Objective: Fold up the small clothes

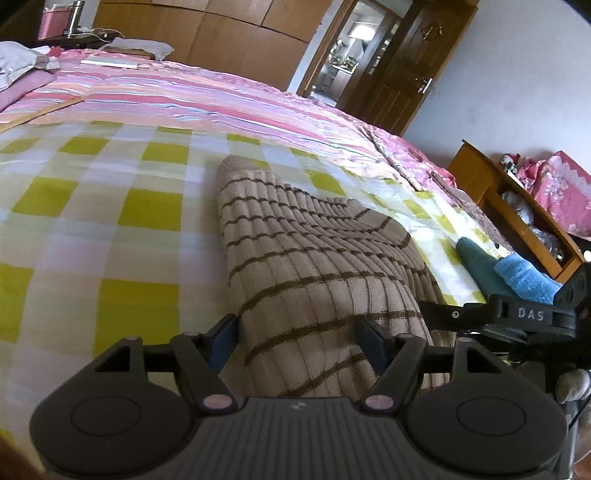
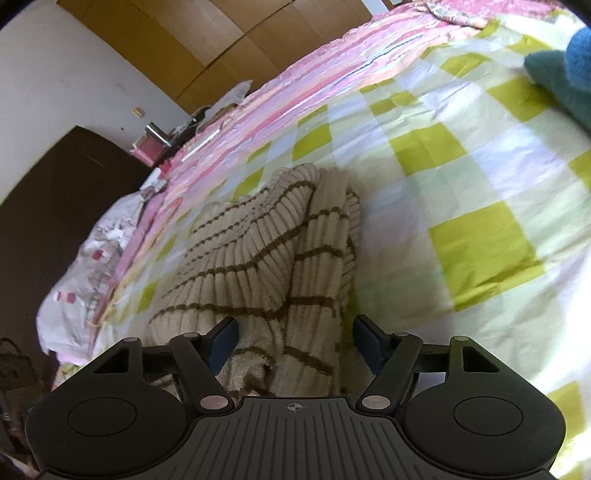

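The striped sweater's [image 1: 295, 258] near edge disappears under both grippers' bodies, hiding its hem.

A wide bed [image 1: 110, 229] fills the room, spread with a yellow-green and white checked sheet [image 2: 461, 177] and, further back, a pink striped cover [image 1: 207, 99]. Behind it runs a wall of light brown wooden wardrobe doors [image 1: 221, 33]. To the right, a dark wooden door [image 1: 417, 62] stands open onto a bright room beyond. White walls [image 1: 498, 103], daylight throughout. Beside the bed, a wooden shelf unit [image 1: 491, 192] stuffed with oddments.
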Demonstrator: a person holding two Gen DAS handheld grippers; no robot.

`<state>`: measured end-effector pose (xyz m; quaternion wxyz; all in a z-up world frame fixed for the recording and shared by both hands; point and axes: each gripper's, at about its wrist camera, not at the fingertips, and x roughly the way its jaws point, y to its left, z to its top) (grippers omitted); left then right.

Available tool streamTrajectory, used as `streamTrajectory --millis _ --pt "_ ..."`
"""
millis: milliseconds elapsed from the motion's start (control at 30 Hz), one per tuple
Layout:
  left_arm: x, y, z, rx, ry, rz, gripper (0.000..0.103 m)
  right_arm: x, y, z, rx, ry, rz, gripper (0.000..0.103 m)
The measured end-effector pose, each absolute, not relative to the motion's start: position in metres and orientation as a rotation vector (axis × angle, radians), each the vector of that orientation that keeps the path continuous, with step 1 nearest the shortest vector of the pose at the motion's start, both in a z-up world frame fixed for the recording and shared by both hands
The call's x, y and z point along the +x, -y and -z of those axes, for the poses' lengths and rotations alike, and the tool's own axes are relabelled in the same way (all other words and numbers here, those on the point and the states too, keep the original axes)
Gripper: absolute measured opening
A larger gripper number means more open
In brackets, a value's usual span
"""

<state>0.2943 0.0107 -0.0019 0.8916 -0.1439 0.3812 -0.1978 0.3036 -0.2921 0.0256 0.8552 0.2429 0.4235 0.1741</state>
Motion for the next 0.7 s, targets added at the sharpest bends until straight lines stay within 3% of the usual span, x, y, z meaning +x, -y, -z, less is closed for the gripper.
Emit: streamTrajectory --millis 300,400,700 --pt "0.281 -0.034 0.002 -0.376 -0.793 0.492 0.075 0.301 0.305 -0.024 0.651 -0.907 -0.423 0.072" --pt "0.284 -0.042 -0.002 -0.431 -0.757 0.468 0.075 0.300 0.312 -0.024 0.714 -0.893 -0.441 0.076" --pt "0.314 -0.023 0.010 -0.423 -0.789 0.466 0.080 0.317 0.292 -0.020 0.633 -0.935 -0.421 0.080"
